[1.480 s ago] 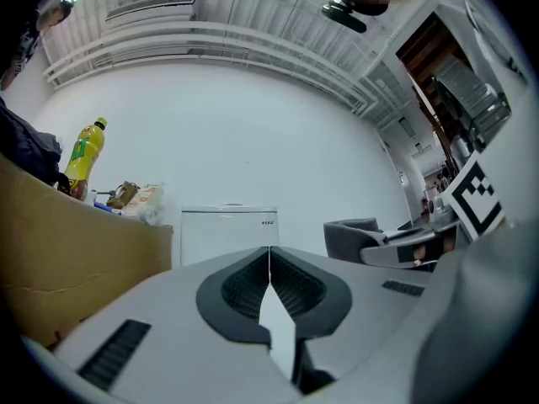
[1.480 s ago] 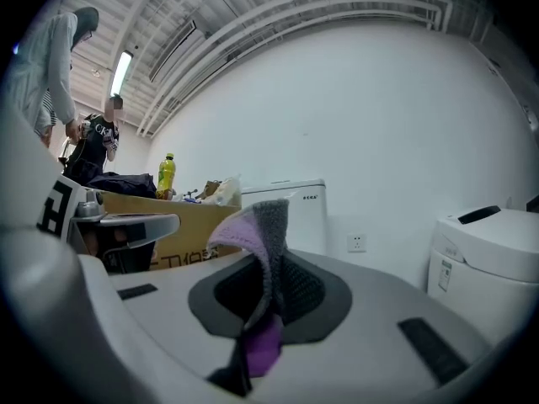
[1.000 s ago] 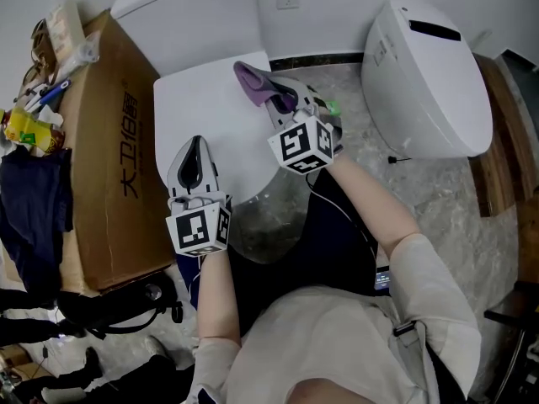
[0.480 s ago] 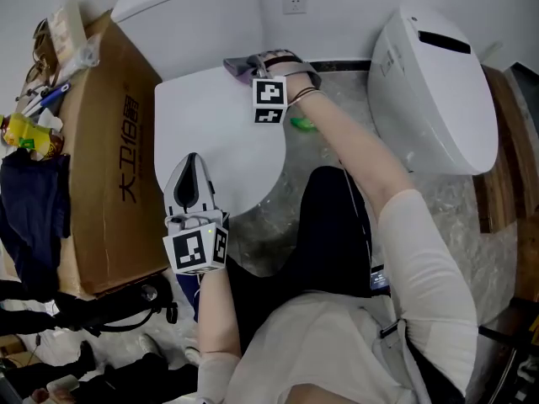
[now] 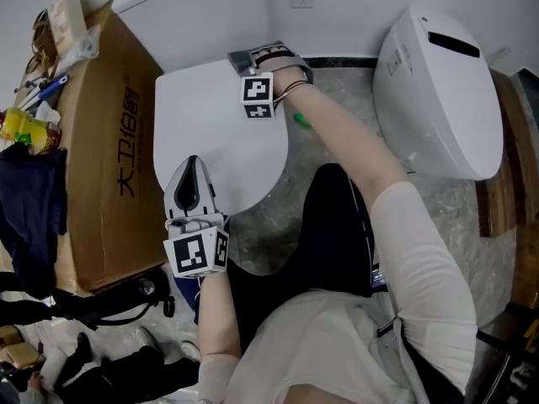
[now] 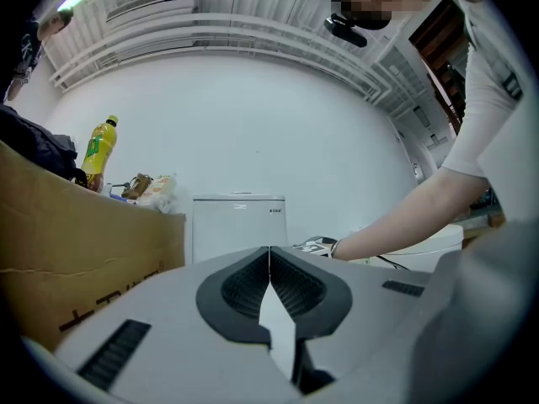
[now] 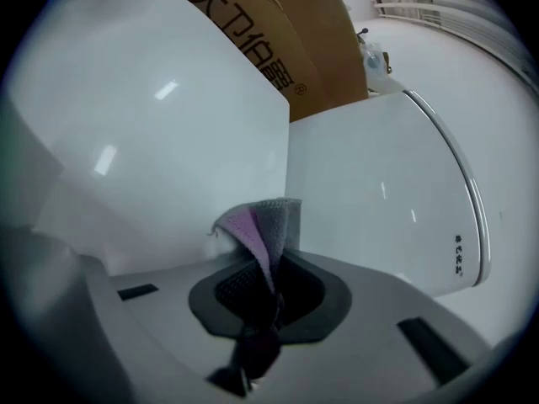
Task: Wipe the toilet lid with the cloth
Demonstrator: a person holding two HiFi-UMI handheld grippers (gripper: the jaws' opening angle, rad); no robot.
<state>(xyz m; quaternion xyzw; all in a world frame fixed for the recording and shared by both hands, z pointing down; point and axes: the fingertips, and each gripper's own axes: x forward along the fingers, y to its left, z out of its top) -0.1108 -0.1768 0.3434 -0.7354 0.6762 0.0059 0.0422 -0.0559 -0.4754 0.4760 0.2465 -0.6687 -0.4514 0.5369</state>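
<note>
Two grippers here, and only my right gripper has moved. A second ago it was over the right edge of the lid; now it is at the lid's back edge, just in front of the tank. My left gripper has stayed over the lid's front edge.

My right fingers are clamped on the cloth. Its grey and purple fold sticks out past the tips, at the corner where lid meets tank. My left fingers are pressed together with nothing between them.

Left of the lid stands a box. On its top lie a yellow bottle and some pens.
</note>
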